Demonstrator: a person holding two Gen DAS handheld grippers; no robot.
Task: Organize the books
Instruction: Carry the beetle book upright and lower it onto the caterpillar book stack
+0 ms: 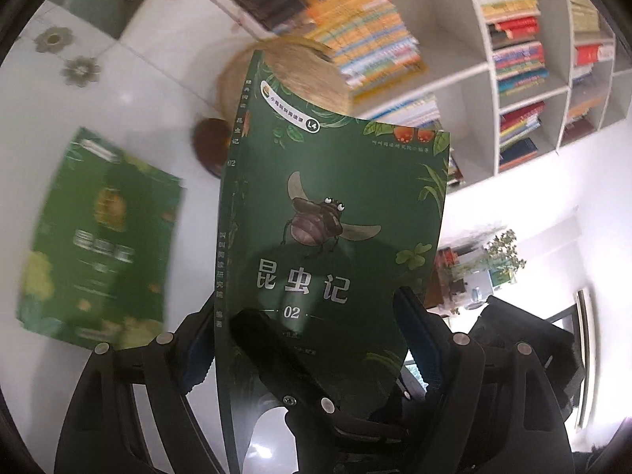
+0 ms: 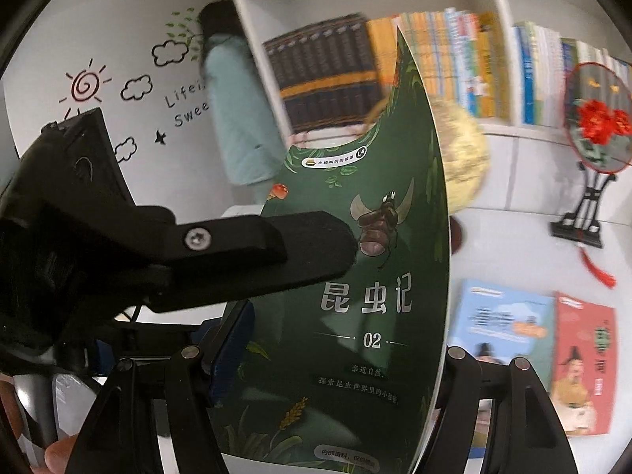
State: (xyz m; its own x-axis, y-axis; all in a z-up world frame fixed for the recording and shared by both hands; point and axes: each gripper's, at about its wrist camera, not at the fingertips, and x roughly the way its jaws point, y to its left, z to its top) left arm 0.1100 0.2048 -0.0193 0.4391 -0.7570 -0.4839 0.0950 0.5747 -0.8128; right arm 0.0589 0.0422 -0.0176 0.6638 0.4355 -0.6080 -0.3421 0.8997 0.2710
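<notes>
Both grippers pinch green insect book [image 1: 335, 213], held upright off the table.
L gripper [image 1: 312, 328] & R gripper [image 2: 335, 355] jaws shut on its lower edge; 2nd green book [image 1: 98, 233] flat on white table [image 1: 166, 91], bookshelf [image 2: 395, 59] behind.

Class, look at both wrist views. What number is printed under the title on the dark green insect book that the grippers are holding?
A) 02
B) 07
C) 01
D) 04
A: the green insect book shows "02" printed just below its title on the cover, readable in both wrist views, with a beetle drawn above the title.
</notes>
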